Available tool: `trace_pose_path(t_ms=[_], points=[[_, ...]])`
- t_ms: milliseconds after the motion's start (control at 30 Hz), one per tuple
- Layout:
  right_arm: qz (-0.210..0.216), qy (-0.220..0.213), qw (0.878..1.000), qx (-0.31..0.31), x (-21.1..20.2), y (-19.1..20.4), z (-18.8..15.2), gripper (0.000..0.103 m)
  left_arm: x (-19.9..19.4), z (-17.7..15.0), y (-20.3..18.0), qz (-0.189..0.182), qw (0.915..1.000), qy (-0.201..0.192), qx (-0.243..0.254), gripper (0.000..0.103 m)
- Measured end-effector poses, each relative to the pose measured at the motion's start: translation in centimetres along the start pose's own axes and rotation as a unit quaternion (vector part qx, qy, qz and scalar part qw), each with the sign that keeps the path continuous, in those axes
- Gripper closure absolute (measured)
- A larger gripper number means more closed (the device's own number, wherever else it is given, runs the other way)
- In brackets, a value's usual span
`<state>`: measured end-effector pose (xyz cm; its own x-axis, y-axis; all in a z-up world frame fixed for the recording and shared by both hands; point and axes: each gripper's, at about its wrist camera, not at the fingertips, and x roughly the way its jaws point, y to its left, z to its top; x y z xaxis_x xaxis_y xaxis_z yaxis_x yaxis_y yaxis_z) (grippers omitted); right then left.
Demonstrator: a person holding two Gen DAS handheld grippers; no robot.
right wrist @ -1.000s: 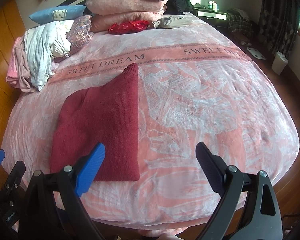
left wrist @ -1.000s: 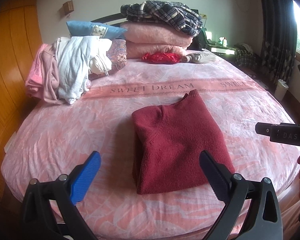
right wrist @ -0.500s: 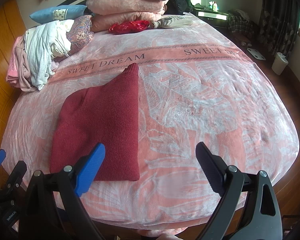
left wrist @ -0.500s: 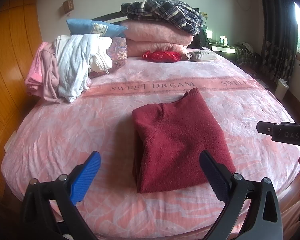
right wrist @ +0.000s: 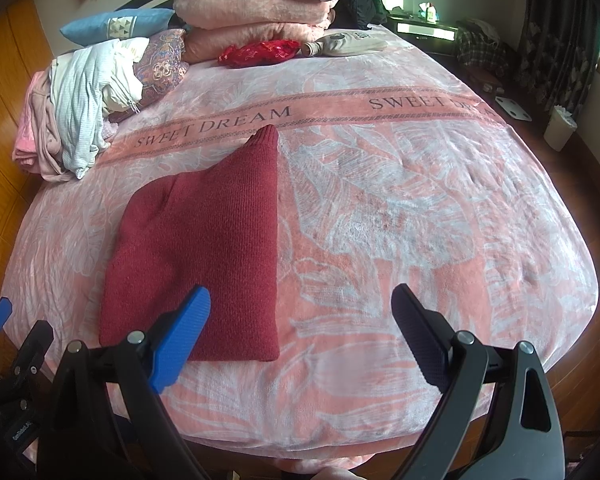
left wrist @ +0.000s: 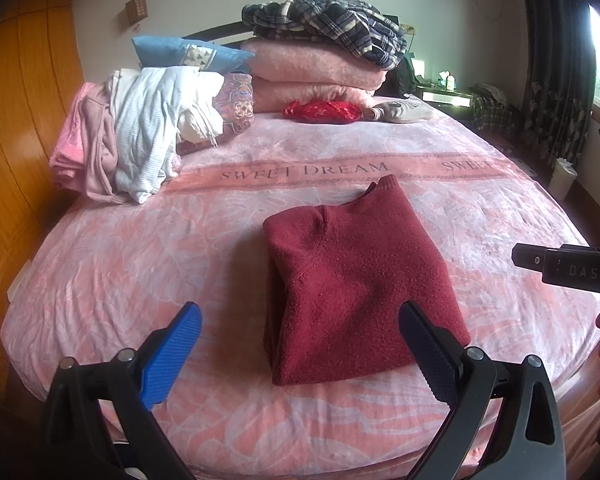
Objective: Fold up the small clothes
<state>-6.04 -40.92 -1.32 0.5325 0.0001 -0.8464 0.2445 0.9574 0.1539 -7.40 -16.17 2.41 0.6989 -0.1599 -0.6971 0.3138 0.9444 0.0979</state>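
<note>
The dark red sweater (left wrist: 356,280) lies folded into a compact block on the pink bed (left wrist: 140,264), in the centre of the left wrist view and at left of centre in the right wrist view, its ribbed cuff or hem poking toward the "SWEET DREAM" band. Your left gripper (left wrist: 300,344) hangs open just short of its near edge, and your right gripper (right wrist: 300,324) is spread wide too, holding nothing, its blue finger over the sweater's lower right corner. Expect the knit to be soft, thick and light; it will likely sag and unfold if you lift it by one layer, so pinch through all the layers at the near folded edge, one gripper toward each corner. There are no containers to speak of; only heaps. A pile of pale clothes (left wrist: 140,140) sits at upper left, and folded pink blankets (left wrist: 312,76) under a plaid garment (left wrist: 328,28) are stacked at upper centre.
</note>
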Motion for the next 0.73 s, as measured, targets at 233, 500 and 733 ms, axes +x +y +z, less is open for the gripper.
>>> trace_pose_path(t_ms=[233,500,733], points=[[-0.002,0.001,1.000,0.000,0.0,0.1,-0.1,0.011,-1.2,0.1,1.0,-0.065,0.9963,-0.025,-0.050,0.004],[0.000,0.004,1.000,-0.006,0.4,-0.3,0.5,0.012,0.3,-0.4,0.8,-0.038,0.9984,0.019,-0.037,0.004],[0.002,0.005,1.000,-0.008,0.5,-0.5,0.6,0.012,-0.3,-0.5,0.2,-0.030,0.9994,0.009,-0.011,0.004]])
